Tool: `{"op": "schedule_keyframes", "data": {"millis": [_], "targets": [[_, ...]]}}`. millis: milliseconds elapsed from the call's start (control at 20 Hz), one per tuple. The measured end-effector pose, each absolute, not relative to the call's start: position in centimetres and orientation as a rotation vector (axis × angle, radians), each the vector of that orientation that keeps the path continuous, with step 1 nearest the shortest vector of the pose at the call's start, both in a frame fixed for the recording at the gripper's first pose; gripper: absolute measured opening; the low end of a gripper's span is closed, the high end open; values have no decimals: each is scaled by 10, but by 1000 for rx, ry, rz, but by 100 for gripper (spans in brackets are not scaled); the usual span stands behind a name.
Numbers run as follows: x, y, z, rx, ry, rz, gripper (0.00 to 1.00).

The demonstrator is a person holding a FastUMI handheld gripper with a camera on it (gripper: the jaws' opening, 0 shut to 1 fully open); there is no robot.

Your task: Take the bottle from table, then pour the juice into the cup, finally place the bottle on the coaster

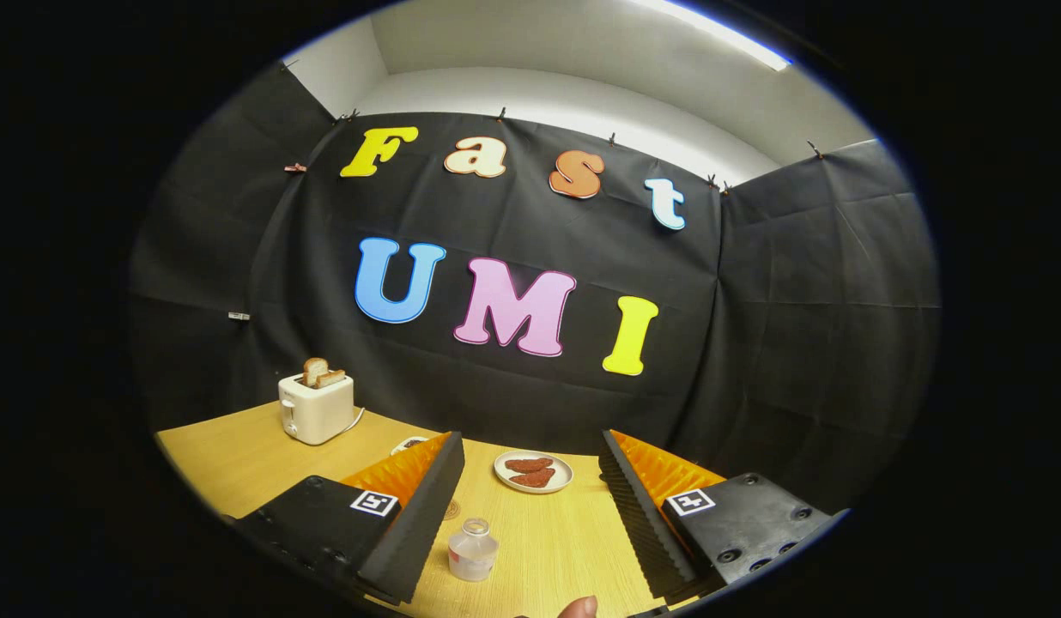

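The hand-held gripper (530, 506) is released: its two fingers stand wide apart above the desk (239, 455) and press on nothing.

The bottle (472, 550) serves as the landmark. It stands upright on the desk between the two fingers, closer to the left finger than to the right, and touches neither. It is small and clear, with an open neck; whether it holds any juice cannot be told.

Beyond the bottle, further along the desk and still between the finger lines, sits a plate (533, 472) carrying two reddish-brown pieces of food. The plate is well apart from the bottle.

Beyond the bottle and to its left, past the left finger, a small round white object (408, 445) shows partly behind the fingertip; what it is cannot be told.

Further left of the bottle, near the back of the desk by the booth wall, stands a toaster (316, 408) with two slices of toast (323, 372) upright in its slots.

Nearer than the bottle, a fingertip (578, 608) of a person shows low down between the fingers.
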State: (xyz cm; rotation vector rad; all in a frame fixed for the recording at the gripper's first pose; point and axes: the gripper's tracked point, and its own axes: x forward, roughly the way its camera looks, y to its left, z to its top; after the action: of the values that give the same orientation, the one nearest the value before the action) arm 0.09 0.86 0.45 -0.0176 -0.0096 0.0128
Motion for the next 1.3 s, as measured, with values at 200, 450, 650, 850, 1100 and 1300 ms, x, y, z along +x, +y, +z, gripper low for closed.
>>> {"op": "schedule_keyframes", "data": {"millis": [200,450,650,850,1100,1300], "targets": [[0,12,2,-4,-18,26,97],[1,20,-19,73,-28,52,97],[2,28,-50,60,-14,74,97],[7,43,-86,6,-30,133,97],[16,55,-142,27,33,172,97],[25,63,-189,11,83,176,97]]}}
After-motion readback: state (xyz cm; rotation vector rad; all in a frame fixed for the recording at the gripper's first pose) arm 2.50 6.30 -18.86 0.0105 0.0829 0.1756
